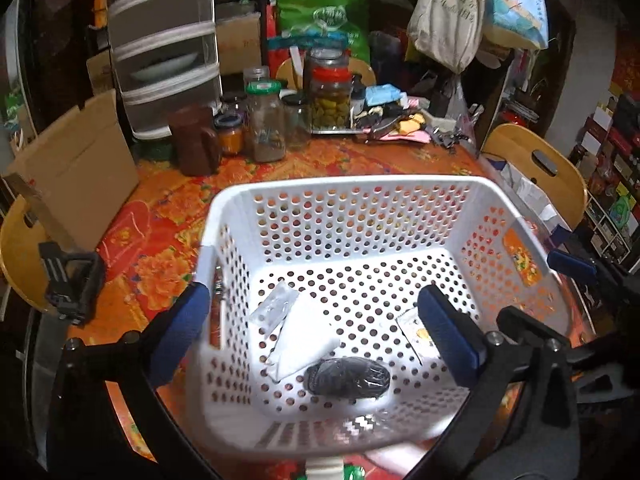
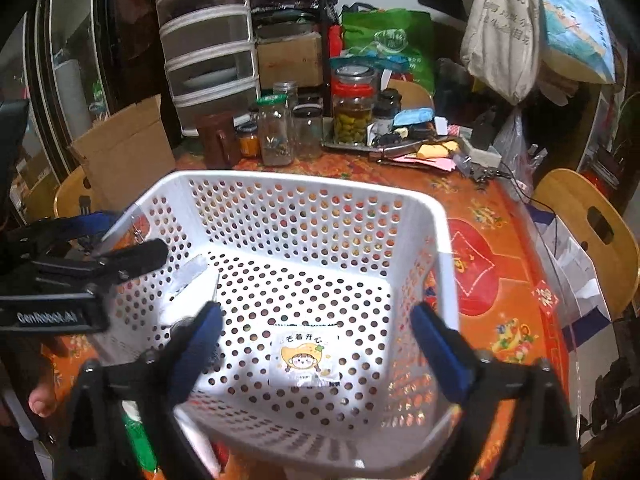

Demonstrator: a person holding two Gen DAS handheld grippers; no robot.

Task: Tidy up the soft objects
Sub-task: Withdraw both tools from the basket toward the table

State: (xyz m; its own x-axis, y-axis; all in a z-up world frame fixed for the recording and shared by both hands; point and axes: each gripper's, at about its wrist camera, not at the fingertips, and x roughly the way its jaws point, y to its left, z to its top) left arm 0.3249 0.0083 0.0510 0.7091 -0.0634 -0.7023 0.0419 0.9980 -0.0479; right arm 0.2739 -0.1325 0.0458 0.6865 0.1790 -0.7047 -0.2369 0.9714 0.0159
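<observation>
A white perforated basket point(image 1: 344, 188) stands on the orange floral table; it also shows in the right wrist view point(image 2: 304, 184). On its floor lie a white folded packet point(image 1: 304, 340), a clear blister strip point(image 1: 274, 306), a black wrapped bundle point(image 1: 348, 378) and a small cartoon-printed packet point(image 2: 306, 354). My left gripper point(image 1: 316, 336) is open and empty, hovering over the basket's near side. My right gripper point(image 2: 316, 348) is open and empty, over the basket above the cartoon packet. The left gripper's body point(image 2: 60, 276) shows at the basket's left wall.
Glass jars point(image 1: 264, 120) and a brown mug point(image 1: 196, 144) crowd the far side of the table. A cardboard box point(image 1: 80, 168) stands at far left. Wooden chairs point(image 2: 592, 224) flank the table. A green packet point(image 2: 138, 440) lies near the basket's front.
</observation>
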